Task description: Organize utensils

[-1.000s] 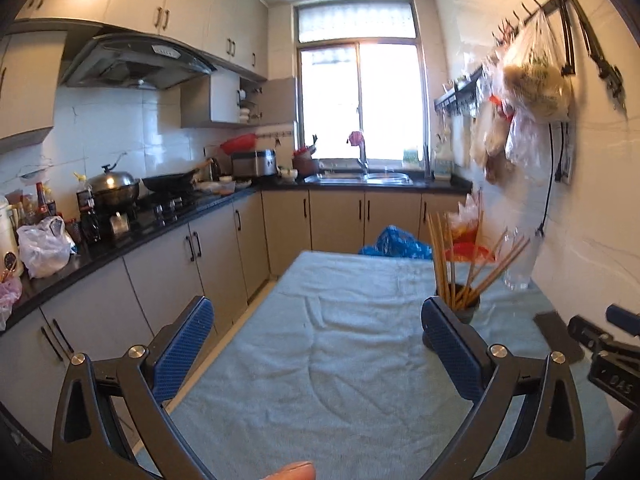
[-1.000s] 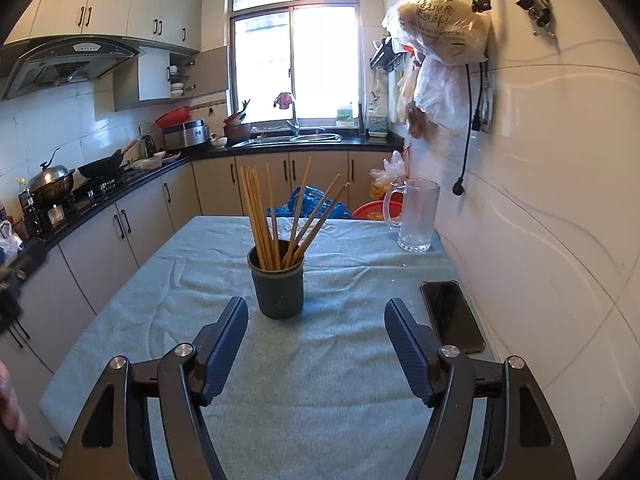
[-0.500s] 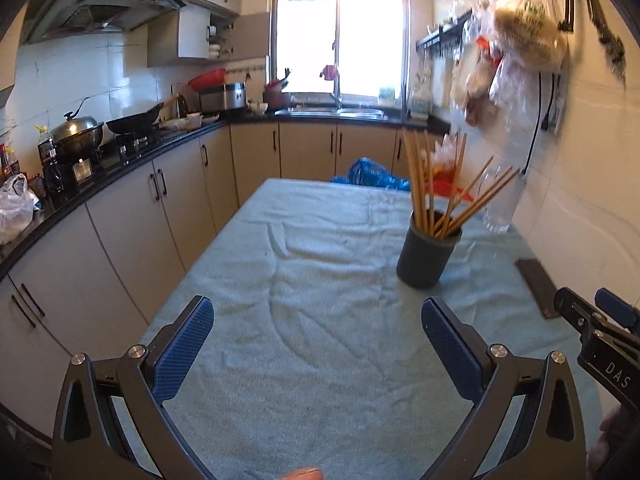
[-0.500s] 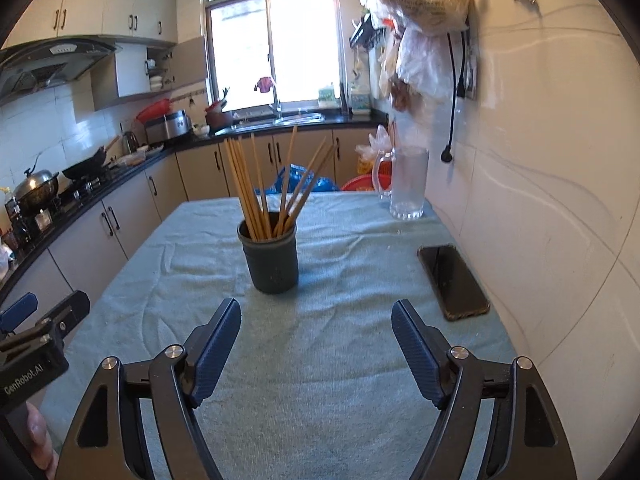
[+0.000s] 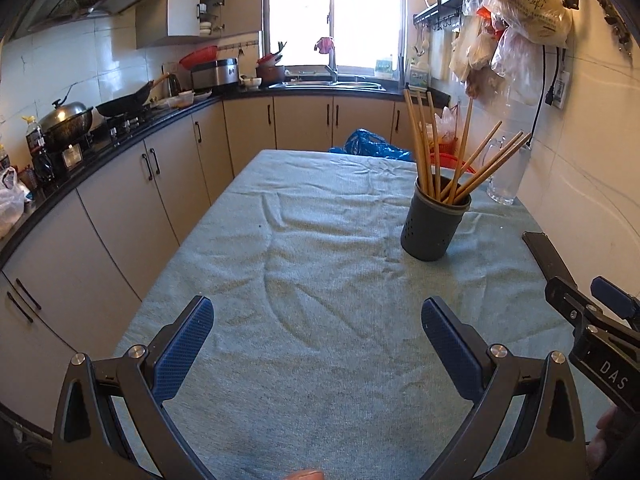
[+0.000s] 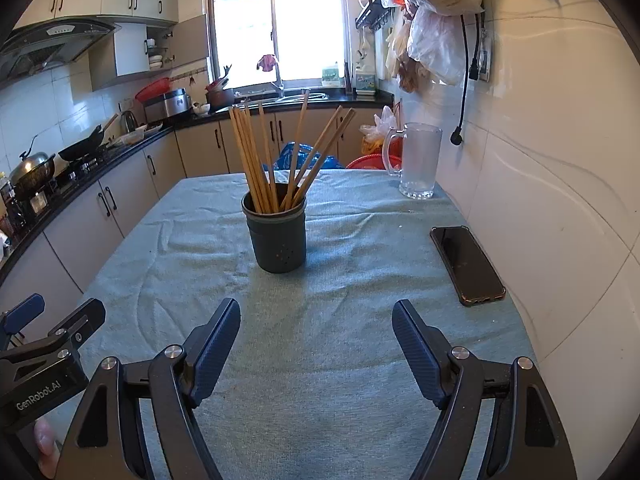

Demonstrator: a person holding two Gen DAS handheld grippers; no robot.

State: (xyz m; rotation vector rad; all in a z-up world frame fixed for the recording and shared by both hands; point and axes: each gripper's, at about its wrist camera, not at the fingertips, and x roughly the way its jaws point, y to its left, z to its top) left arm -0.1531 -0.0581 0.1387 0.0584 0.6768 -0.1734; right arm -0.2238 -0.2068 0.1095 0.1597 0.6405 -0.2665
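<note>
Chopsticks, long wooden ones [image 6: 264, 156], stand fanned out in a dark grey round perforated holder [image 6: 277, 236] upright on the worktop covered by a pale blue-green towel cloth [image 6: 320, 320]. Holder sits mid-worktop, ahead of the right gripper [image 6: 316, 320] and ahead-right of the left gripper [image 5: 318, 320]. Both grippers are spread wide, nothing between the blue pads, both hovering over bare cloth at the near end, well apart from the holder. Black smartphone [image 6: 466, 266] lies flat on the cloth to the right of the holder, near the white tiled wall. Frosted glass mug with handle [image 6: 418, 162] stands at the far right corner. Blue plastic bag [image 5: 370, 146] shows beyond the worktop's far edge.
</note>
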